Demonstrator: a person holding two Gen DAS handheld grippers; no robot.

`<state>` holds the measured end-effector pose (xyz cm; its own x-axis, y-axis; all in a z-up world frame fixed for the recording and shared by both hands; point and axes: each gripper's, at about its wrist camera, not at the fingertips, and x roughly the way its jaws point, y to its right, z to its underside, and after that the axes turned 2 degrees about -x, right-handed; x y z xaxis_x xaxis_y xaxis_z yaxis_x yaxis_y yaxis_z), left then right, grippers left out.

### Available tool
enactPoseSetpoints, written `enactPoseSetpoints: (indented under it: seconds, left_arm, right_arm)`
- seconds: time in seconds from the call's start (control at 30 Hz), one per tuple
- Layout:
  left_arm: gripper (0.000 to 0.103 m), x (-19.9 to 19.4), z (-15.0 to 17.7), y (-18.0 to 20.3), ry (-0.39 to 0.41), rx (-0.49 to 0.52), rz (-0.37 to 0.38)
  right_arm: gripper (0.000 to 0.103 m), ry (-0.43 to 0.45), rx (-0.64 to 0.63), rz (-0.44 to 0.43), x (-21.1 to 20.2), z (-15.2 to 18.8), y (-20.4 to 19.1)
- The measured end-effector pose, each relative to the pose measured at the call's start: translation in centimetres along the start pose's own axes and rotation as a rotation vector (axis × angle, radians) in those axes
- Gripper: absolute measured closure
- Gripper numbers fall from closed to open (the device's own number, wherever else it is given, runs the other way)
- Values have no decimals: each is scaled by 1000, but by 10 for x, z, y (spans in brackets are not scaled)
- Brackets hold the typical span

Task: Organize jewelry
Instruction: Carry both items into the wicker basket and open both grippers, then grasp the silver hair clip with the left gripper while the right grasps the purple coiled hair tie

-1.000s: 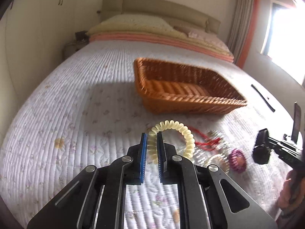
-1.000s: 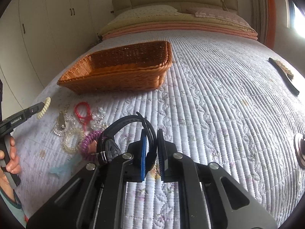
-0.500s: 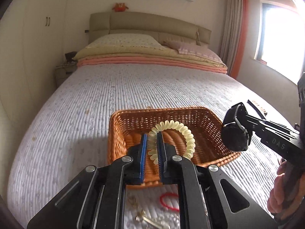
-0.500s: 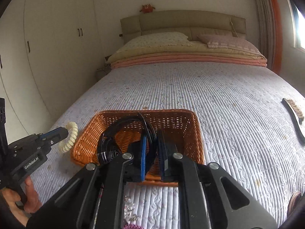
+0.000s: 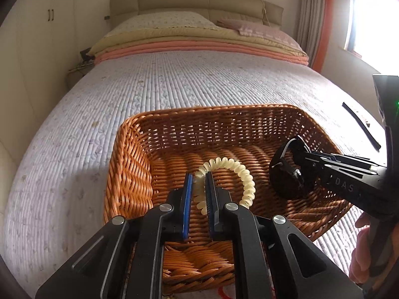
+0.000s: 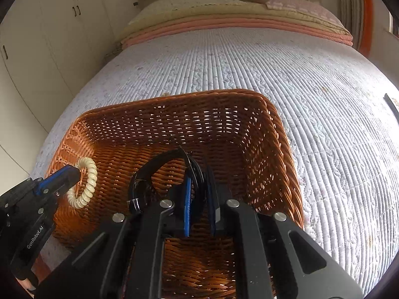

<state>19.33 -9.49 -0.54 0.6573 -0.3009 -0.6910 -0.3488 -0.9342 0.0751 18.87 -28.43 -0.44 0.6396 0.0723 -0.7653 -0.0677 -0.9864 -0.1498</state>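
Note:
A woven orange basket [image 5: 129,164] [image 6: 274,134] sits on the quilted bed. My left gripper [image 5: 198,177] is shut on a cream spiral hair tie [image 5: 239,172] and holds it inside the basket, above its floor. It also shows in the right wrist view [image 6: 86,184], at the basket's left side. My right gripper [image 6: 199,174] is shut on a black watch [image 6: 154,174] and holds it over the basket's right half. The watch also shows in the left wrist view [image 5: 286,174].
Folded pink and yellow bedding and pillows [image 5: 199,42] lie at the head of the bed. A long black brush [image 5: 361,127] lies on the quilt at the right. A red band [image 5: 224,292] shows just below the basket's near rim. White wardrobes [image 6: 49,37] stand at the left.
Both grippers have moved forward from above the jewelry pile to over the basket and lowered into it, each still holding its item.

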Motion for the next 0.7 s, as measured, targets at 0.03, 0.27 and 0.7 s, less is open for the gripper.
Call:
enactPoseSetpoints:
  seconds: [0.03, 0.27, 0.7]
  left_arm:
    - [94, 1, 1, 0, -2, 2, 0]
    - [85, -27, 4, 0, 32, -8, 37]
    - [69, -199, 47, -6, 273, -56, 161]
  right_arm:
    - [93, -3, 4, -4, 0, 0, 1]
    - [79, 39, 8, -36, -37, 2, 10]
    - [62, 266, -91, -83, -190, 73, -7]
